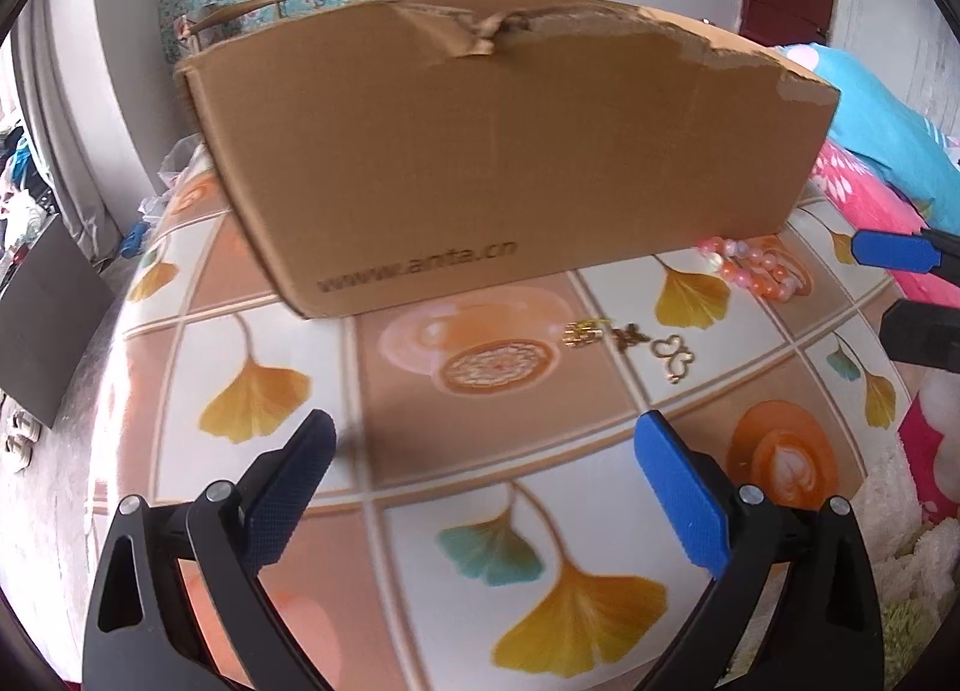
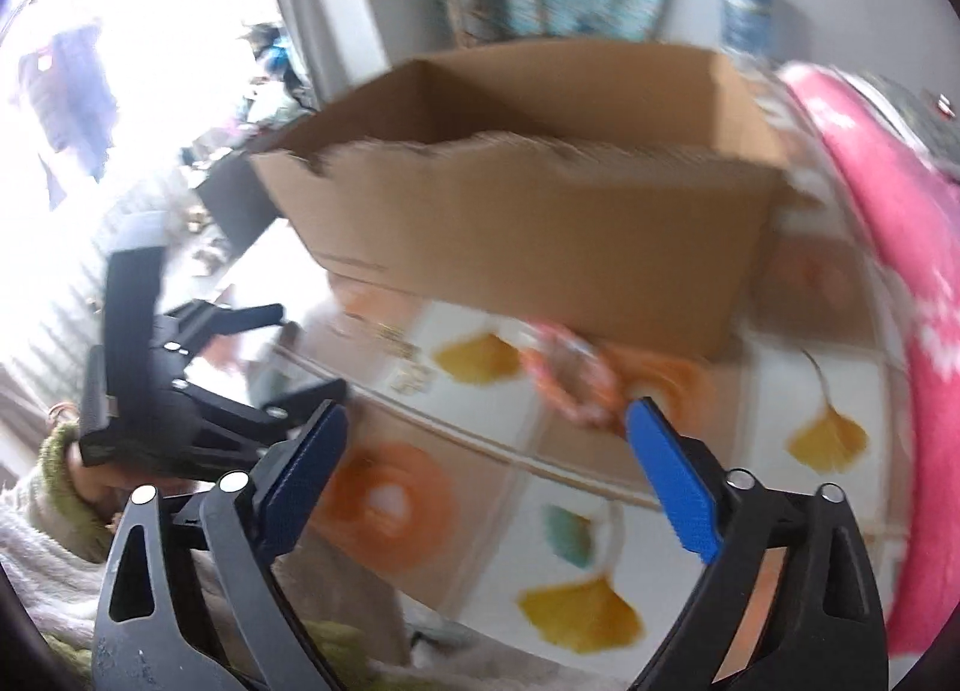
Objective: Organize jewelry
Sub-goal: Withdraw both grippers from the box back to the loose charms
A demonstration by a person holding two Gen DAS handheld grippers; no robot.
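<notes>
Both grippers, left (image 1: 483, 487) and right (image 2: 486, 481), are held apart, empty. Beads (image 1: 759, 268) and gold pieces (image 1: 630, 343) remain outside box (image 1: 480, 150); sorting judged unfinished.

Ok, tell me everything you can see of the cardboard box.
The cardboard box is plain brown corrugated card, open-topped, its flaps torn off leaving a ragged rim. A web address is printed low on the near wall. It stands upright on the patterned tablecloth. The bead bracelet lies at its base. The visible part looks empty; neither gripper touches it.
</notes>
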